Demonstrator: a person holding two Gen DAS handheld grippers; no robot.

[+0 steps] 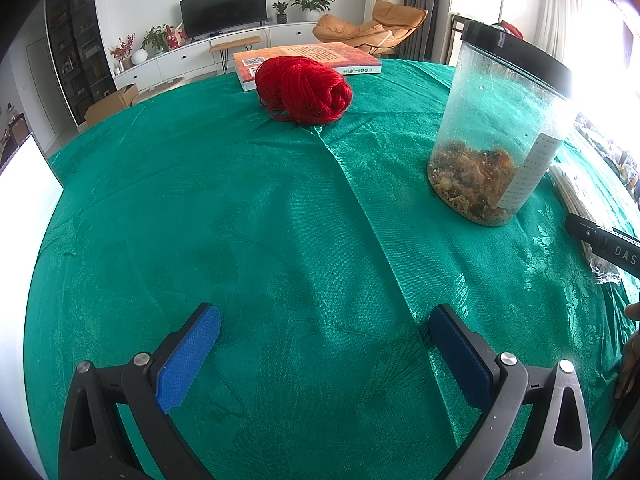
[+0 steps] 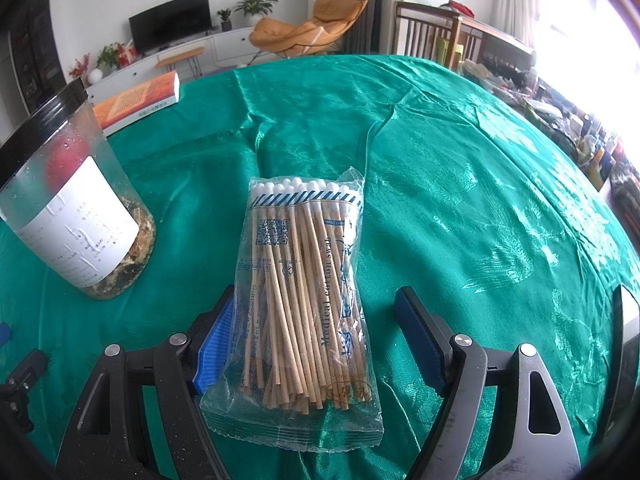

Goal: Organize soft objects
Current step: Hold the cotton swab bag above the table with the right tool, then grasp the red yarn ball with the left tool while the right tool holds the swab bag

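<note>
While both grippers point down at the table, the right gripper [image 2: 316,320] has its jaws spread wide around a flat clear plastic bag of cotton swabs [image 2: 300,300]: the left blue ribbed pad [image 2: 214,344] looks to touch the bag's edge, the right pad stands apart, so nothing is clamped. Thin wooden sticks inside, white cotton tips at the far end, crinkly film with blue print. The left gripper [image 1: 326,320] is open too, with only the glossy green patterned tablecloth [image 1: 240,220] between its pads. Farther out on the right, an upright clear plastic jar [image 1: 500,132] with a black rim, a white label and brown chunky contents at the bottom. Beyond, a fuzzy red yarn ball [image 1: 306,92] lies just in front of an orange-covered book [image 1: 312,58].
</note>
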